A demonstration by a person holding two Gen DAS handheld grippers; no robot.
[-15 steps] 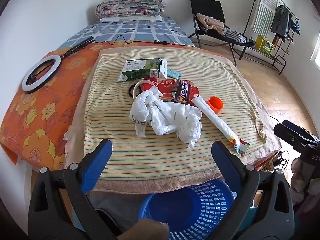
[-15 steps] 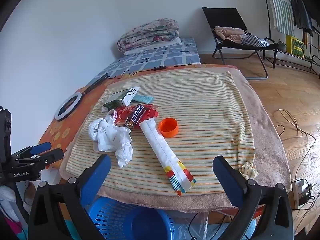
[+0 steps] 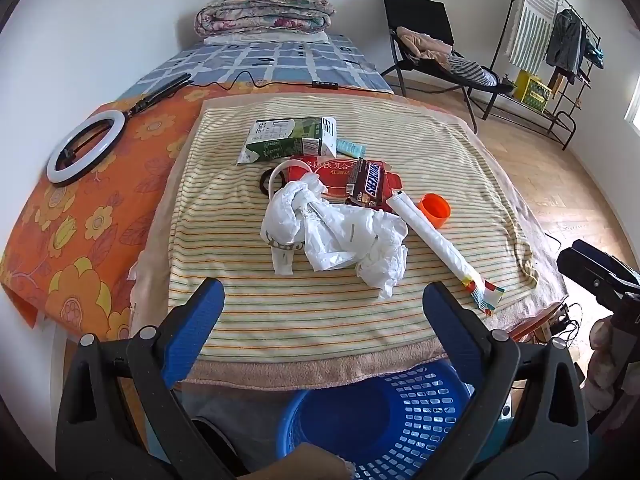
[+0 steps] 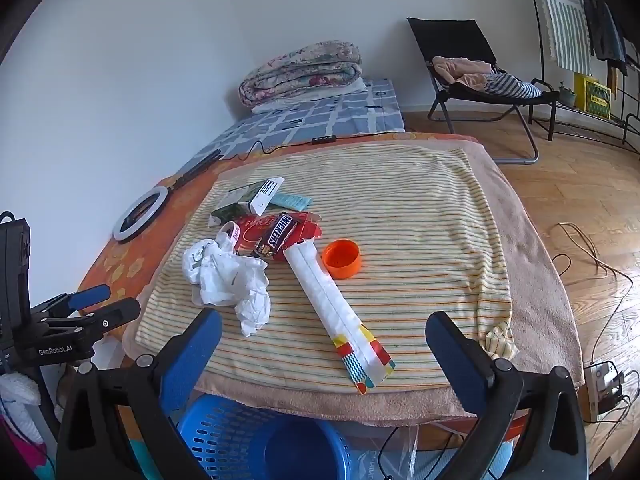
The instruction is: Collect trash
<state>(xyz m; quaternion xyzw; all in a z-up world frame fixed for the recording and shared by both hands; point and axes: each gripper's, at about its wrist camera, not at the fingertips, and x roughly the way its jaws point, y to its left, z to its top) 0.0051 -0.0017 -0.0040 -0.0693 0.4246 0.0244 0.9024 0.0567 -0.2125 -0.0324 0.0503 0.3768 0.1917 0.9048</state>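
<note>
Trash lies on a striped towel (image 3: 248, 288) over the table: a crumpled white plastic bag (image 3: 336, 236) (image 4: 228, 276), a long white wrapper tube (image 3: 436, 244) (image 4: 332, 304), an orange cap (image 3: 435, 209) (image 4: 342, 259), a Snickers wrapper (image 3: 366, 188) (image 4: 278, 234) on a red packet (image 3: 320, 168), and a green carton (image 3: 290, 140) (image 4: 244, 202). A blue basket (image 3: 384, 420) (image 4: 256, 440) stands below the table's front edge. My left gripper (image 3: 322, 320) is open and empty near the front edge, short of the bag. My right gripper (image 4: 322, 350) is open and empty, near the tube's coloured end.
A ring light (image 3: 86, 148) lies on the orange floral cloth at left. A folded quilt (image 3: 264, 16) sits on the bed behind. A black chair (image 3: 432, 56) and a clothes rack (image 3: 560, 44) stand at right. Cables (image 4: 592, 264) lie on the wooden floor.
Both views have shifted only slightly. The trash has not moved and both grippers stay open.
</note>
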